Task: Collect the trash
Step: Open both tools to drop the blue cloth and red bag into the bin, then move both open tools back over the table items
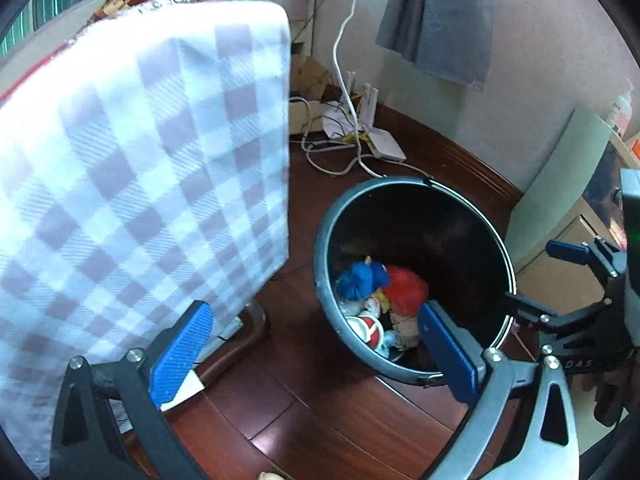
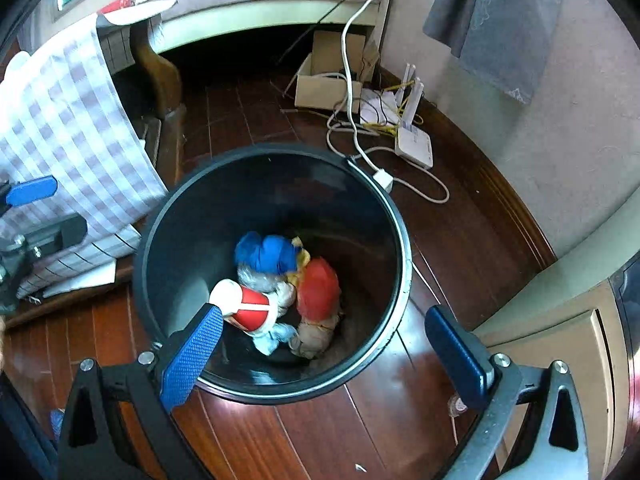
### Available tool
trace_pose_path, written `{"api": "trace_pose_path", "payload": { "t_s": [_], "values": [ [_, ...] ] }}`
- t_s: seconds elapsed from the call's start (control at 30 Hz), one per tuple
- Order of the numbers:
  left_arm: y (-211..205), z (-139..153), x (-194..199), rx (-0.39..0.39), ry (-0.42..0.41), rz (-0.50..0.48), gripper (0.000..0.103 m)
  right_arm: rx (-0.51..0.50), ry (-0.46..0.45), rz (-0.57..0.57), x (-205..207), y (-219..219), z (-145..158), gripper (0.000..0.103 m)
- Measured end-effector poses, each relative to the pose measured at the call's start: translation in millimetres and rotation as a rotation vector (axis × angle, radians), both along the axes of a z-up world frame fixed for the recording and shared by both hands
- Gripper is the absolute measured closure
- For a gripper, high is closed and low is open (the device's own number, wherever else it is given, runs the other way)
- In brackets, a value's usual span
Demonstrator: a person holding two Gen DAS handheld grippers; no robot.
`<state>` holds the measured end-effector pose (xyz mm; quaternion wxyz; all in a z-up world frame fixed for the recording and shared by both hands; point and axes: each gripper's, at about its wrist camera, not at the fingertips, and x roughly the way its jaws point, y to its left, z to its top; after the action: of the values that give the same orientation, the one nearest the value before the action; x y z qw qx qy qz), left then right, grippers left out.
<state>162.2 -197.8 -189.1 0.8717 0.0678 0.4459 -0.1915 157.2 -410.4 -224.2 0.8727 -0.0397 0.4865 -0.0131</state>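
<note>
Inside, the round dark bin [image 2: 400, 248] holds crumpled trash [image 2: 288, 280].

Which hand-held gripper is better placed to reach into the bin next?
Right, probably. The right hand-held gripper hangs open directly over the trash bin, looking straight down at the trash inside. The left hand-held gripper, also open, sits off to the bin's side, near the checkered cloth.

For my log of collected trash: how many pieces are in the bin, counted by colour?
Blue wad: 1
Red wad: 1
Red-and-white cup: 1
Beige wad: 1
Yellow scrap: 1
Total: 5 visible in the bin; anything underneath is hidden. Both grippers are open and empty.
</note>
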Motion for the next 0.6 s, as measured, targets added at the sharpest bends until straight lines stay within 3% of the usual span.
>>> {"api": "trace_pose_path", "payload": {
  "t_s": [0.6],
  "values": [
    [40,41,-12,0.012,-0.077,0.059,0.001,0.015,-0.090,-0.016,-16,32,42,0.001]
  ]
}}
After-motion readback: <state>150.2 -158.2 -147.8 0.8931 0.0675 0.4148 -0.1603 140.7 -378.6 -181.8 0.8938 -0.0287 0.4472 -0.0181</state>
